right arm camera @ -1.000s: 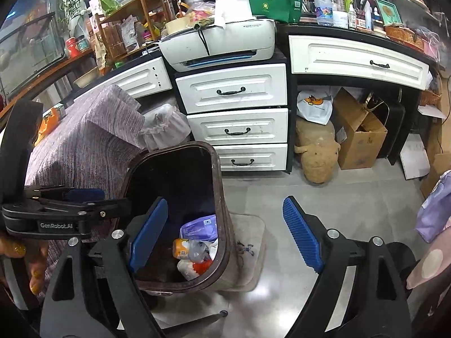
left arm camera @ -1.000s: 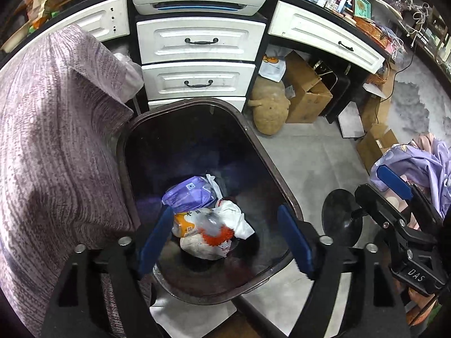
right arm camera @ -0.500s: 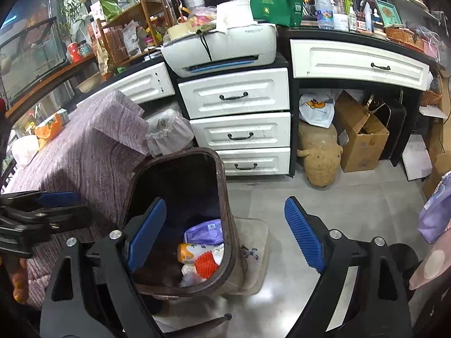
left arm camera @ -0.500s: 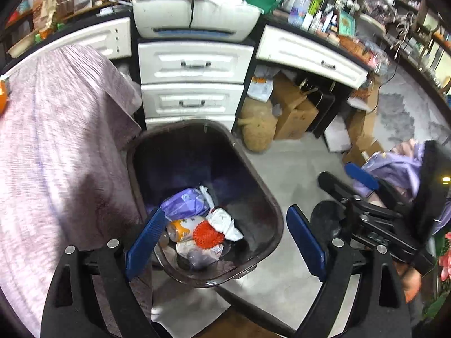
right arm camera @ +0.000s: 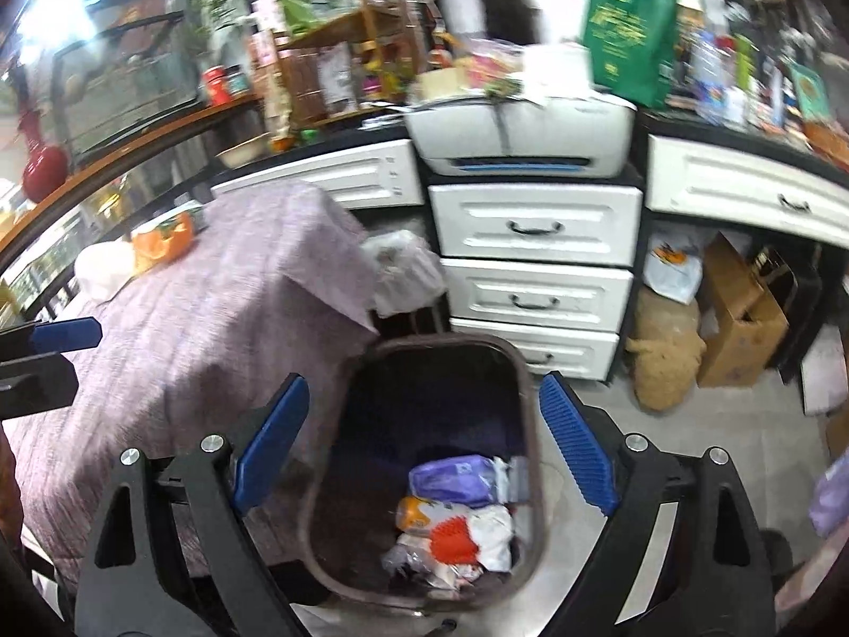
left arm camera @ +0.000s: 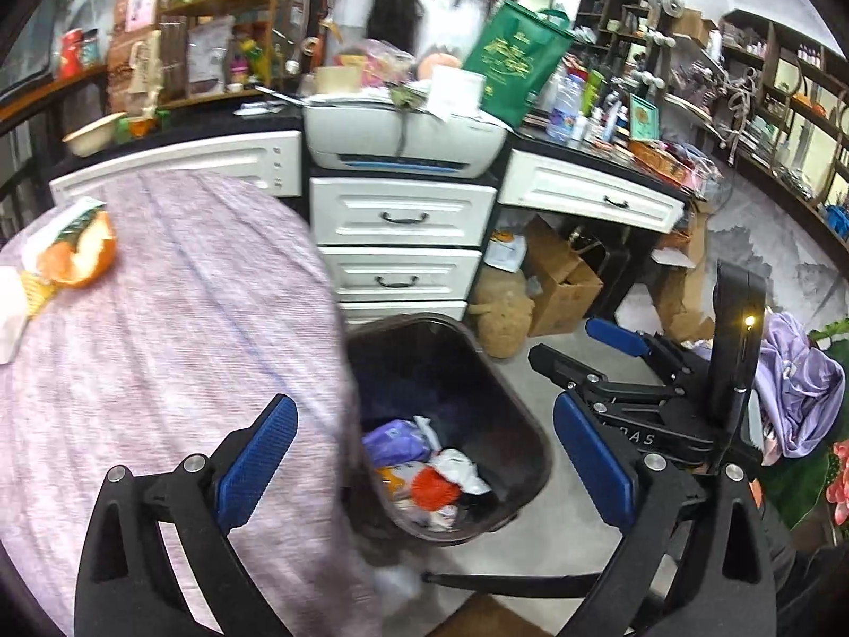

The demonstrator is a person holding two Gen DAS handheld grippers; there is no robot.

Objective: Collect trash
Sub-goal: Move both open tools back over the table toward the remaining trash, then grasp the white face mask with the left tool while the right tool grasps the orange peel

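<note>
Blue-padded tongs [right arm camera: 424, 456] splayed above bin [right arm camera: 525, 371]

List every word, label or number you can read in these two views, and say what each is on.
"DAS", first letter partly hidden: white letters on the black body of the right gripper, seen in the left wrist view.
Green bag: gold print, too blurred to read.
Purple packet in the trash bin: print too small to read.
Bottles and packets on the counter: too blurred to read.

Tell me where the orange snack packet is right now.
The orange snack packet lies at the far left of the purple tablecloth in the left wrist view, beside a white wrapper, well away from the trash bin.
</note>
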